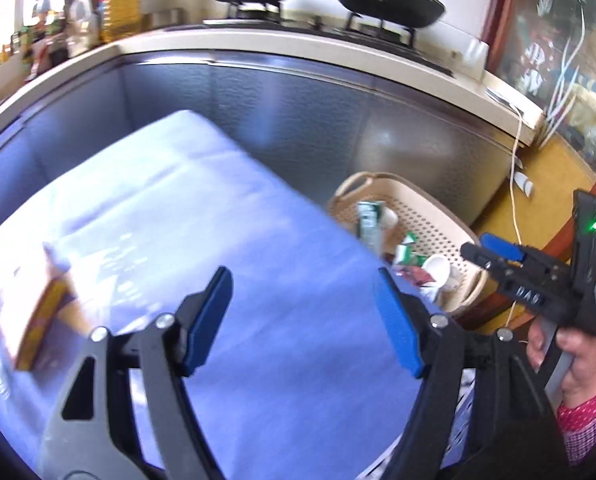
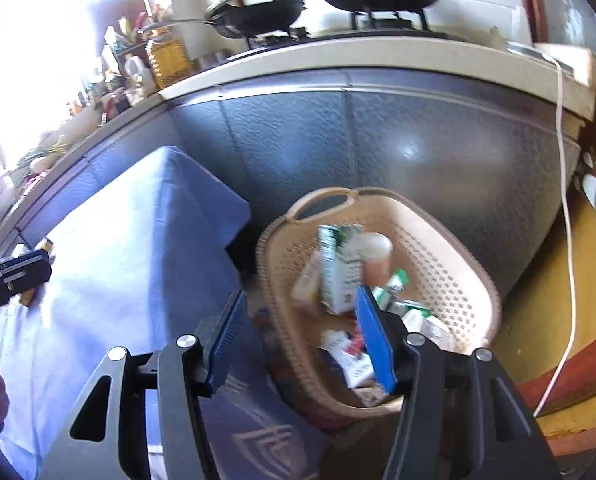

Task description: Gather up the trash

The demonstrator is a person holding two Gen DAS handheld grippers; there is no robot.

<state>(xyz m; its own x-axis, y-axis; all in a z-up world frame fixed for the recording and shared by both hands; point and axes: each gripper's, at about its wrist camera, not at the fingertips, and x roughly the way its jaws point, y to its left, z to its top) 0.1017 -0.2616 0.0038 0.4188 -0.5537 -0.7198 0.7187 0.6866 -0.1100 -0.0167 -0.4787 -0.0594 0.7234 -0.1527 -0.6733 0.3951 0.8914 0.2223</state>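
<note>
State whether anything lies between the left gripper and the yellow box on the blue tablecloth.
Nothing visible does. The left gripper, jaws open and empty, faces bare blue tablecloth; the yellow box lies off to its left.

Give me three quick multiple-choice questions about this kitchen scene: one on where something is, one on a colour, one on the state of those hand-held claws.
1. Where is the green-and-white carton?
A. On the table
B. In the basket
C. On the stove

2. What colour is the cloth on the table?
A. Blue
B. Red
C. Yellow

3. How do the two grippers stand?
A. Both clamped on trash
B. One holds a cup
C. Both open and empty

Answers:
1. B, the carton stands among other trash inside the beige perforated basket.
2. A, the cloth is light blue in both views.
3. C, the left gripper and the right gripper show spread pads with nothing between them.
</note>
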